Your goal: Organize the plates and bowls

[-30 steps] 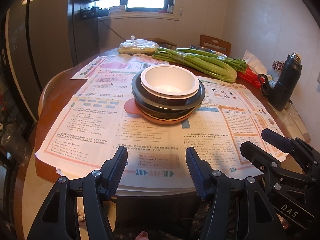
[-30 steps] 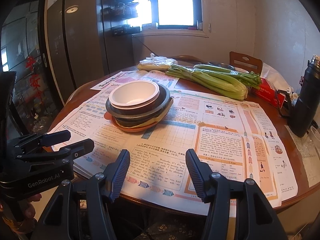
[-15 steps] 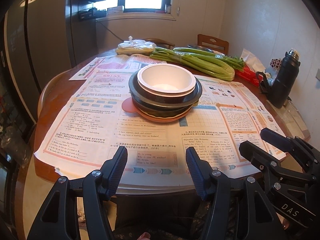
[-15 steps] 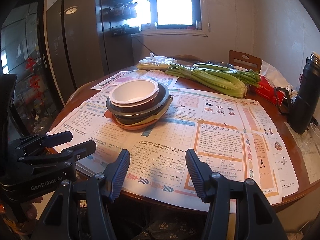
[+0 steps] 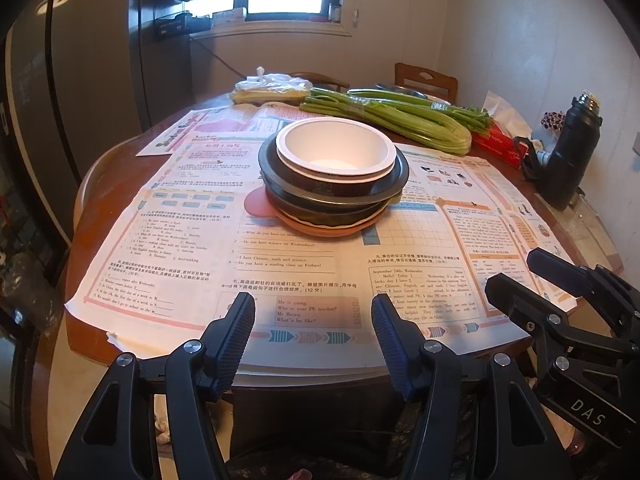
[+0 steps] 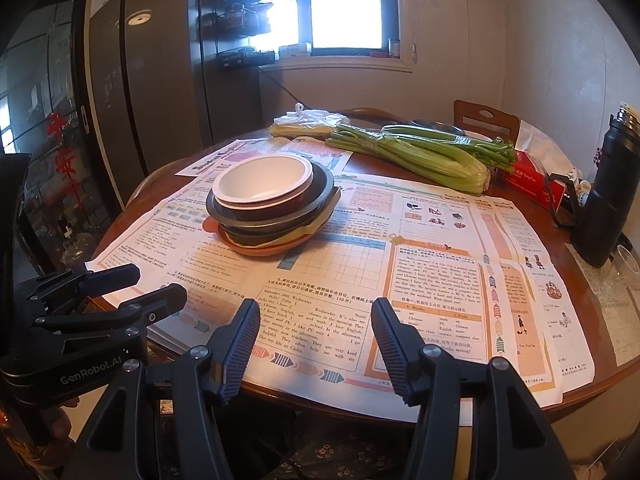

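Plates and bowls sit stacked (image 5: pixel 334 184) mid-frame on the desk (image 5: pixel 100 184), both the left gripper (image 5: pixel 313 322) and right gripper (image 6: pixel 315 326) hanging low with fingers spread, empty: fits freshly stacked or awaiting sorting.

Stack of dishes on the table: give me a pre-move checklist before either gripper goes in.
1. Left gripper open and empty: ok.
2. Right gripper open and empty: ok.
3. White bowl on top of the stack, rim exposed: ok.
4. Stack sits level: not ok, the yellow plate tilts.
5. Celery apart from the stack: ok.
6. Number of dishes in the stack: cannot tell.
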